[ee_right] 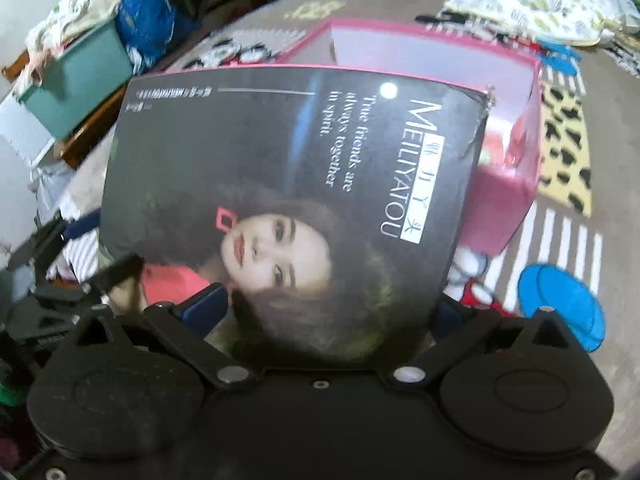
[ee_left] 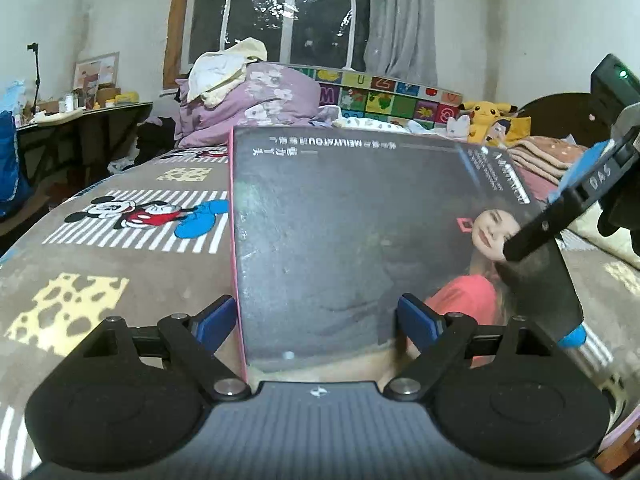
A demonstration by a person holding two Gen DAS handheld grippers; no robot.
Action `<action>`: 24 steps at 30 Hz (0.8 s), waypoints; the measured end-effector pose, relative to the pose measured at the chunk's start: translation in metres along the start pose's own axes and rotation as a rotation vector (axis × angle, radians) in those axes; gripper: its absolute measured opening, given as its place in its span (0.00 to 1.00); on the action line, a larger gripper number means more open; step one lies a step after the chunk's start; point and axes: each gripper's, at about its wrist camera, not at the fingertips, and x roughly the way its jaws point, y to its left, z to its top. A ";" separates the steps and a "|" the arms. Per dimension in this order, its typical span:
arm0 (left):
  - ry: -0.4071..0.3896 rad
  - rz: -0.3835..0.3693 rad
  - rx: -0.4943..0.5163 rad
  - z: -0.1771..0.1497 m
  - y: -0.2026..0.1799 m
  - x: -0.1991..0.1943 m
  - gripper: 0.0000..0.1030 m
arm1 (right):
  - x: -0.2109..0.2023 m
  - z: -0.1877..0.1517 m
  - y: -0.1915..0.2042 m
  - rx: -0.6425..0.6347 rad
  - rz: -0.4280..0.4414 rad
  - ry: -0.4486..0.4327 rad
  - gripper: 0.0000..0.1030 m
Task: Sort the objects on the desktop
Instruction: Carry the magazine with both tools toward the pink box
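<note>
A dark box lid printed with a woman's portrait and "MEILIYATOU" hangs tilted in the air. It fills the middle of both views. Behind and under it stands the open pink box on the cartoon-print blanket. My left gripper straddles the lid's pink-edged side, one blue pad outside that edge and one on the printed face. My right gripper holds the opposite side. Its left finger lies on the face and its right finger is hidden beneath the lid. It also shows in the left wrist view.
A folded purple quilt, a yellow plush toy and patterned cloths lie at the far side of the bed. A teal bin stuffed with fabric stands beside the bed. A cluttered table stands at the left wall.
</note>
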 end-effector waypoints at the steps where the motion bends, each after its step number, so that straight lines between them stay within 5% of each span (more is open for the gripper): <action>1: -0.001 0.001 0.001 0.007 0.000 0.000 0.85 | -0.004 0.005 0.001 0.018 0.001 -0.010 1.00; 12: 0.032 -0.027 0.042 0.084 0.015 0.027 0.85 | -0.014 0.040 -0.010 0.235 -0.005 -0.084 1.00; 17: 0.074 -0.008 0.039 0.110 0.025 0.051 0.85 | -0.007 0.062 0.001 0.213 -0.056 -0.094 1.00; 24: 0.119 -0.028 0.022 0.141 0.038 0.086 0.85 | -0.003 0.093 -0.024 0.336 -0.009 -0.128 1.00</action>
